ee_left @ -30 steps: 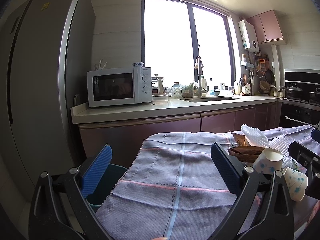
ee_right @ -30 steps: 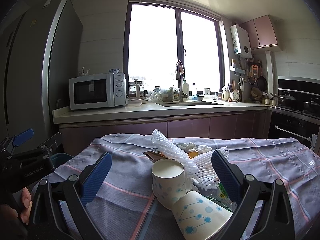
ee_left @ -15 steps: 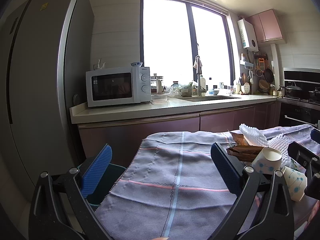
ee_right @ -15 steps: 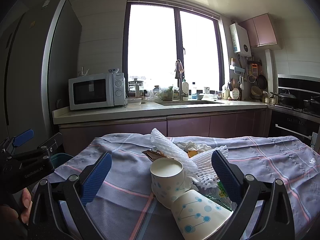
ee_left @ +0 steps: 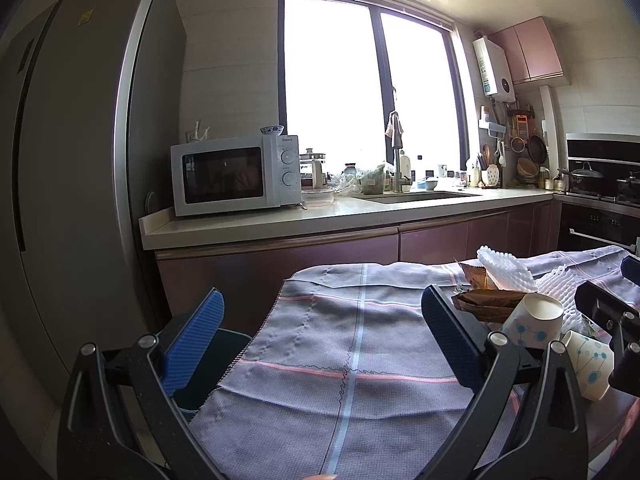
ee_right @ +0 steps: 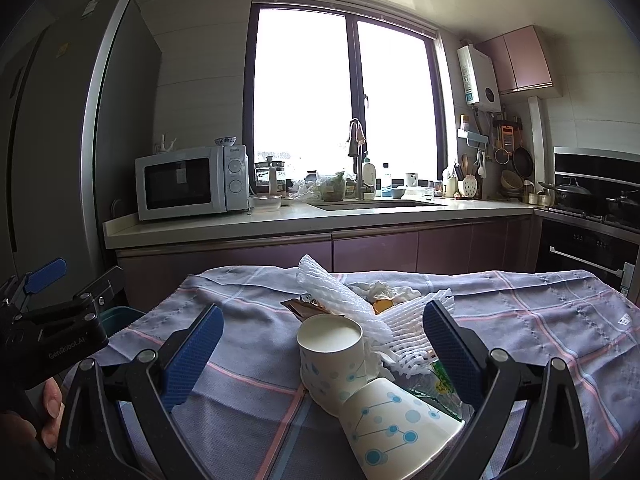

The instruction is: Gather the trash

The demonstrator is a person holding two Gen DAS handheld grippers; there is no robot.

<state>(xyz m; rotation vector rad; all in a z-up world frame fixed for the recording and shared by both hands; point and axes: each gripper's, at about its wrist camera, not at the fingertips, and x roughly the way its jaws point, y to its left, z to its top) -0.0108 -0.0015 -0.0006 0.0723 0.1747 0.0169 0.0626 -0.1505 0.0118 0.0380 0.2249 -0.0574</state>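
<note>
Kitchen backdrop, checked lilac tablecloth up front. Heaped mid-cloth: upright white paper cup with blue dots, tipped blue-dotted paper cup touching it, white foam fruit netting, brown wrapper. Right gripper spread wide, framing the upright cup, empty. Left gripper equally wide over bare cloth, dark teal bin just beside the table edge. Likely trouble: thin cup crushing or toppling, knocking its neighbour rolling; netting snagging a pad.

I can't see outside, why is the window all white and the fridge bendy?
Left wrist view: the window is overexposed by daylight; the fisheye lens bows the fridge. Right wrist view: same white window, dark corners, curved fridge.
</note>
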